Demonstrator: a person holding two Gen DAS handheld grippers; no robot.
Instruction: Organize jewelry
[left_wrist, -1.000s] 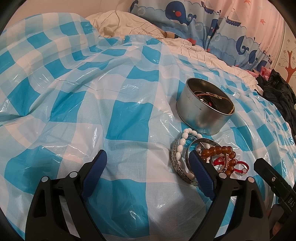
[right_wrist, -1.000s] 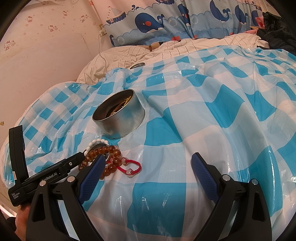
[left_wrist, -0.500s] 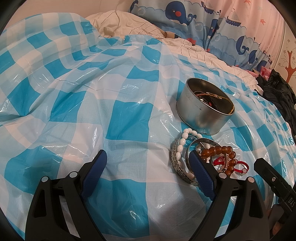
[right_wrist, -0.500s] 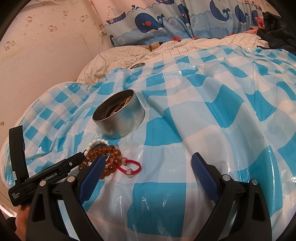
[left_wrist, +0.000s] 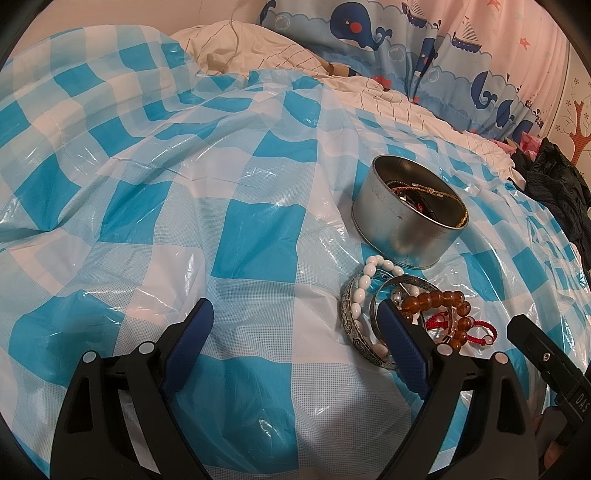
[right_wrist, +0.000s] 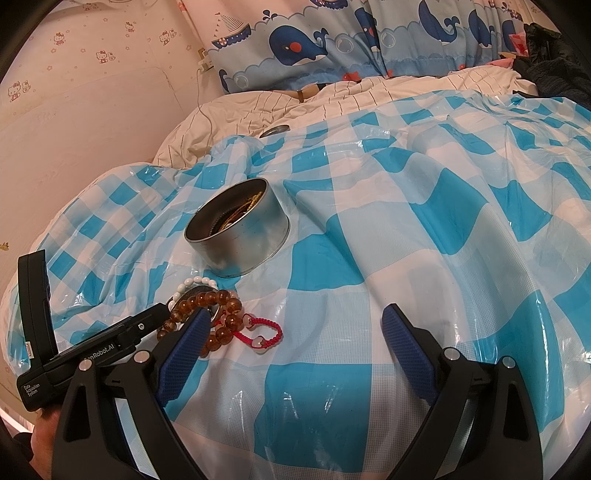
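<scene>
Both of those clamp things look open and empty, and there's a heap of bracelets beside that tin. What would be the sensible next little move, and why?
Probably ease the right gripper left and forward onto the red cord bracelet. It lies loose at the pile's edge on the checked sheet, nearest this gripper's open fingers, while the metal tin already holds jewelry. The left gripper is open too, just beside the silver bangles.

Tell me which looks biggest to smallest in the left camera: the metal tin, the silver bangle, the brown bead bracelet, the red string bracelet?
1. metal tin, clearly the largest.
2. silver bangle, though partly hidden by the gripper finger.
3. brown bead bracelet.
4. red string bracelet, smallest; it lies bunched up, so its true size is unsure.
</scene>
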